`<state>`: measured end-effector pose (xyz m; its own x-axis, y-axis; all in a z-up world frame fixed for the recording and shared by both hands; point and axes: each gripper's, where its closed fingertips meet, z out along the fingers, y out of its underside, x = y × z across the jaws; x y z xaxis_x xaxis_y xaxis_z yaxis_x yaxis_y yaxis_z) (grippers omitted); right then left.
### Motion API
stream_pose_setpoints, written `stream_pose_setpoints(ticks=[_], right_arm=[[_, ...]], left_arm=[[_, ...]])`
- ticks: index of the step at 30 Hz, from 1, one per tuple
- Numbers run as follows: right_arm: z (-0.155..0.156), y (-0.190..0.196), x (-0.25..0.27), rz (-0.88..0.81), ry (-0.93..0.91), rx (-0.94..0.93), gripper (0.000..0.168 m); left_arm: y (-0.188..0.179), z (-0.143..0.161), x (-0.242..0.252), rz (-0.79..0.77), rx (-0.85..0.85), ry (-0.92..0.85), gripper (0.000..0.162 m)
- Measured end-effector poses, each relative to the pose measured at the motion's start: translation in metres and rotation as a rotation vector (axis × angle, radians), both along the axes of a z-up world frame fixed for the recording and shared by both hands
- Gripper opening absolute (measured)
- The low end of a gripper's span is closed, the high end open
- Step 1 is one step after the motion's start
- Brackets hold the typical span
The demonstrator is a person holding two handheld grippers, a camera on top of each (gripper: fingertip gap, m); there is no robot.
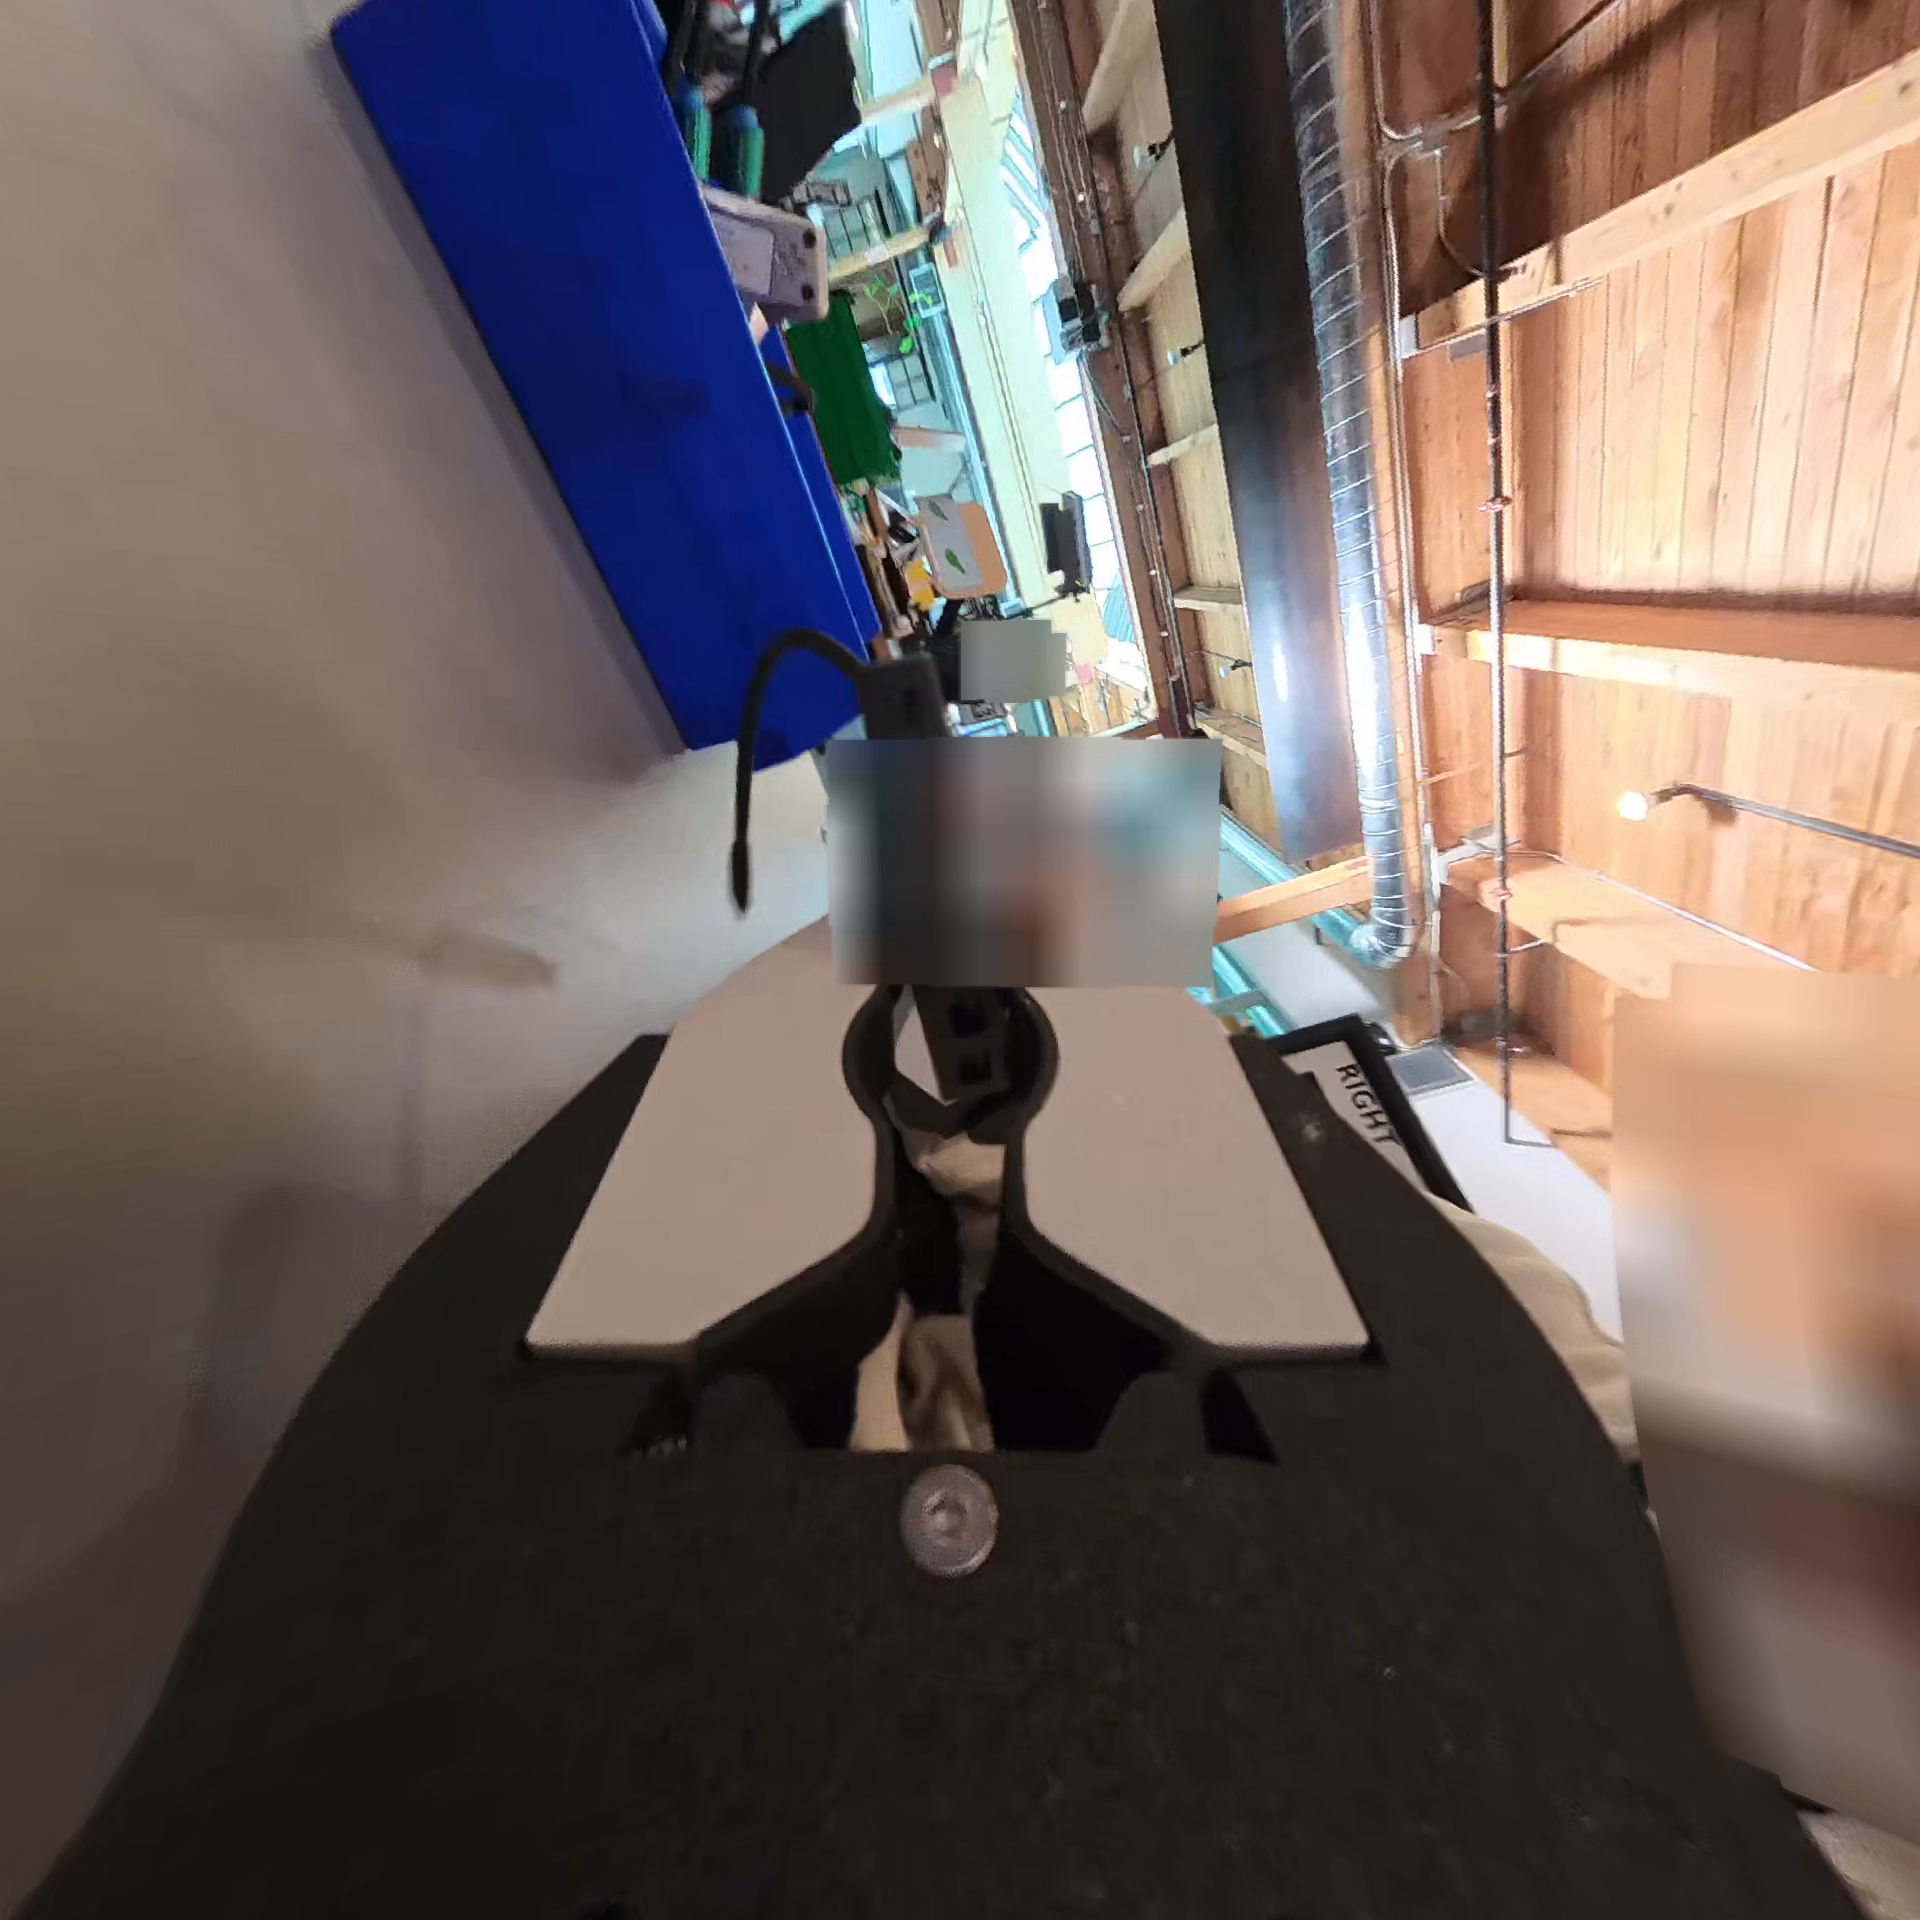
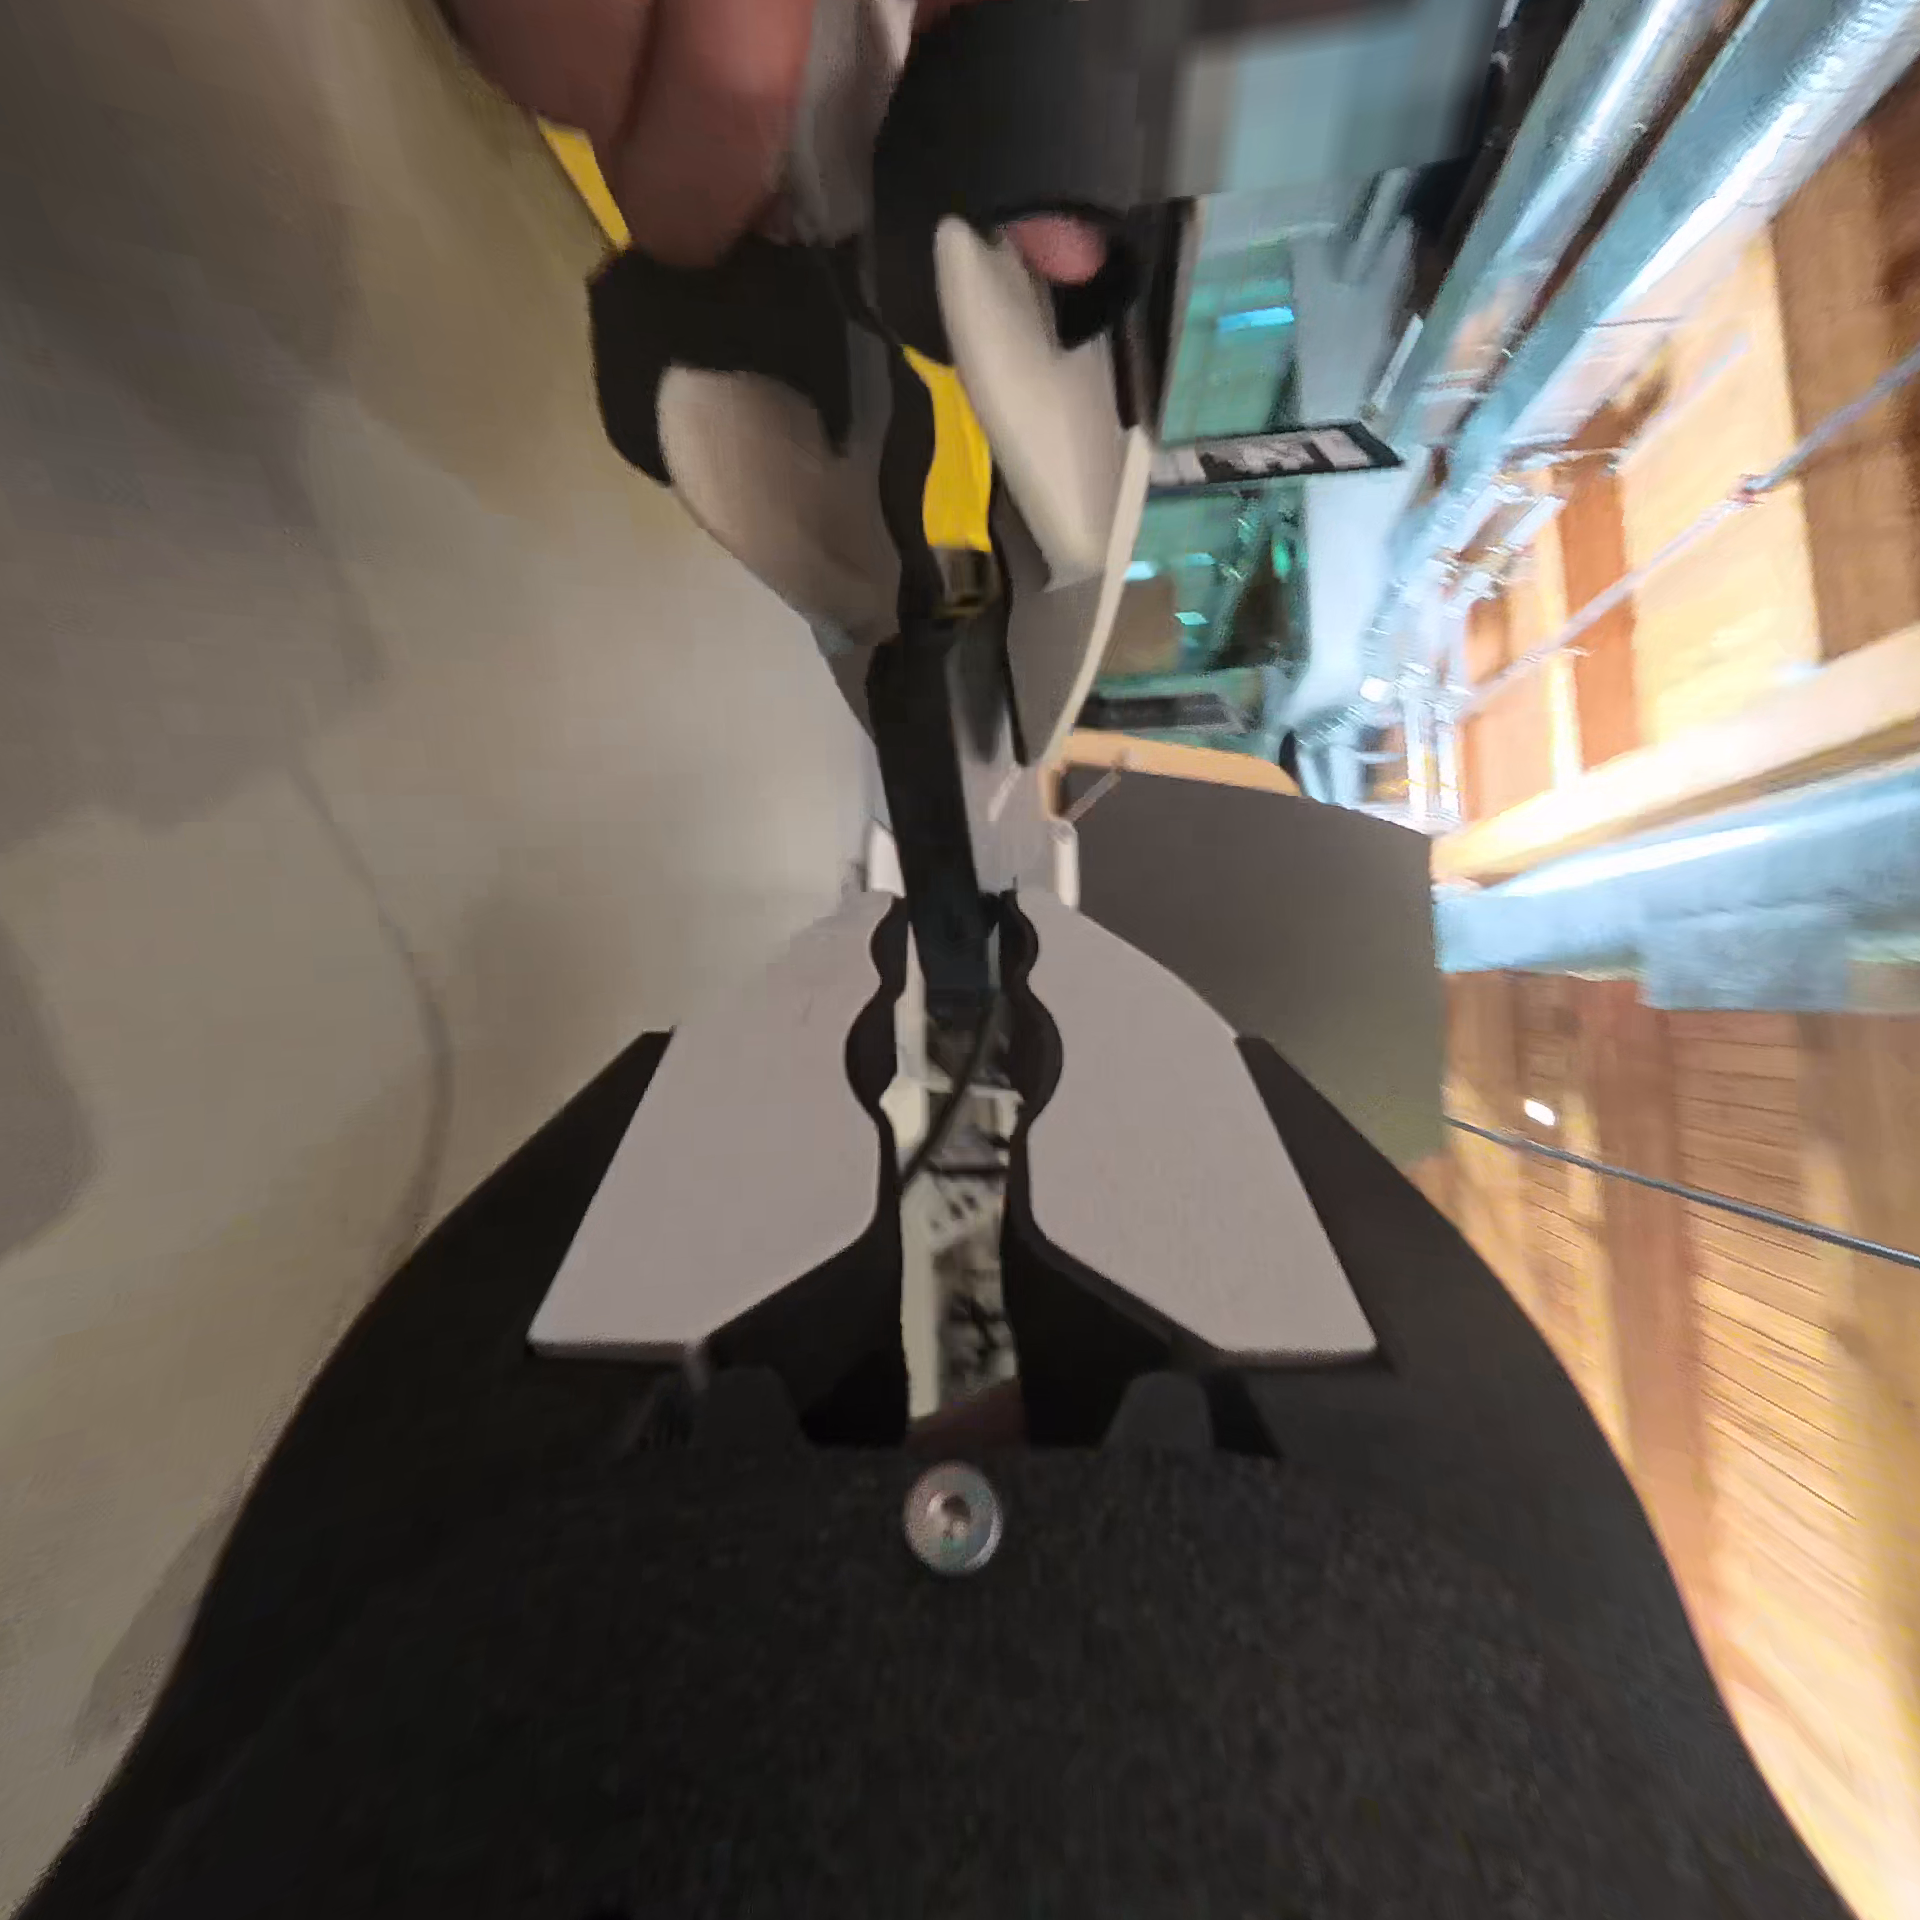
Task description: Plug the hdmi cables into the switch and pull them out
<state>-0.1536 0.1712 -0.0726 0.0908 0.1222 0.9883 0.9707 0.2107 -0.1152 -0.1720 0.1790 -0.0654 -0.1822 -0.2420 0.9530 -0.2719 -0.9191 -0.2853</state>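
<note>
Switch [image 1: 961,1049]: black, slotted body, clamped between the fingertips of the left gripper [image 1: 951,1081]; its far end is hidden behind a blurred patch. Beyond that patch a thin black cable [image 1: 750,748] arcs off it toward the white table [image 1: 312,727].

HDMI cable [image 2: 940,842]: black plug and cord, pinched at the fingertips of the right gripper [image 2: 951,977], running forward into the left gripper [image 2: 935,488] opposite, where a gold-coloured connector tip shows against yellow. Whether it is seated cannot be told; the view is blurred.

Hand [image 2: 707,114]: on the left gripper's body.

Blue bin [image 1: 582,364]: on the table, well apart.
</note>
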Motion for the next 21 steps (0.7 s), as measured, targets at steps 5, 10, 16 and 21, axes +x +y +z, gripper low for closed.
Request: stream_pose_setpoints(ticks=[5,10,16,21], right_arm=[[0.021,-0.029,0.000,0.220,0.074,-0.095,0.036],[0.034,-0.037,0.001,0.350,-0.095,-0.057,0.042],[0.014,-0.032,-0.010,0.389,-0.245,-0.071,0.039],[0.017,-0.034,-0.014,0.422,-0.190,-0.019,0.014]], left_arm=[[-0.020,0.008,-0.013,-0.212,-0.057,-0.012,0.013],[-0.037,0.017,-0.011,-0.345,-0.128,-0.011,0.013],[-0.051,0.022,-0.001,-0.431,-0.259,-0.025,0.014],[-0.062,0.014,0.005,-0.465,-0.258,0.001,0.013]])
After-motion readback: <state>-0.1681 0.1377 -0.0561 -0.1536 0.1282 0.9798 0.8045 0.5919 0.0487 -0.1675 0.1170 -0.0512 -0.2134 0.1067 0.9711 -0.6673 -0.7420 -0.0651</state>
